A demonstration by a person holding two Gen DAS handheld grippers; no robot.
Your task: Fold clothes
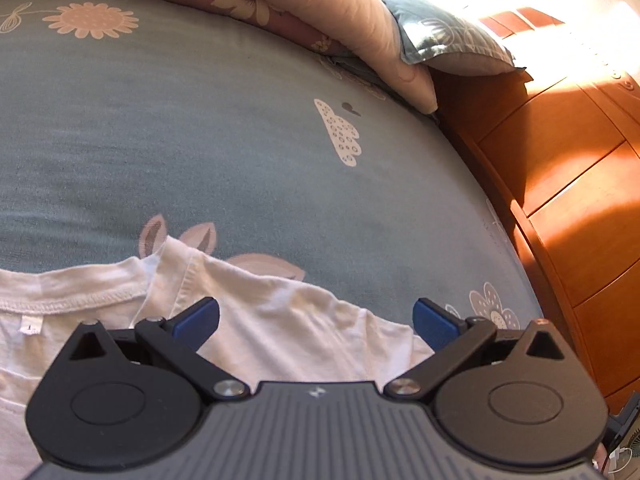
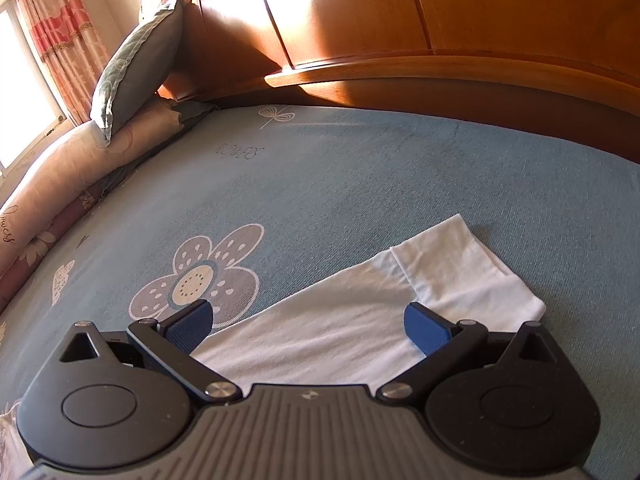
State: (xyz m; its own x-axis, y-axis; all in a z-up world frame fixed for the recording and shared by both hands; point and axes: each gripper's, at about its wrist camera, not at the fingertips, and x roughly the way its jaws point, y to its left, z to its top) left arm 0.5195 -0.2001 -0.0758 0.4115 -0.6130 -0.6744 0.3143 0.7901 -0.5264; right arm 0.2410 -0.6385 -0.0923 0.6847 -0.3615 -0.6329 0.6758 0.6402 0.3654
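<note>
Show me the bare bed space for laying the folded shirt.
Free: blue floral bedsheet between the white cotton T-shirt and the orange wooden headboard. Crowded: far edge, where the rolled pink quilt and blue-grey pillow sit.

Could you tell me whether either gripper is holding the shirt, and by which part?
Nothing is held: the left gripper and right gripper have open jaws above the white T-shirt.
</note>
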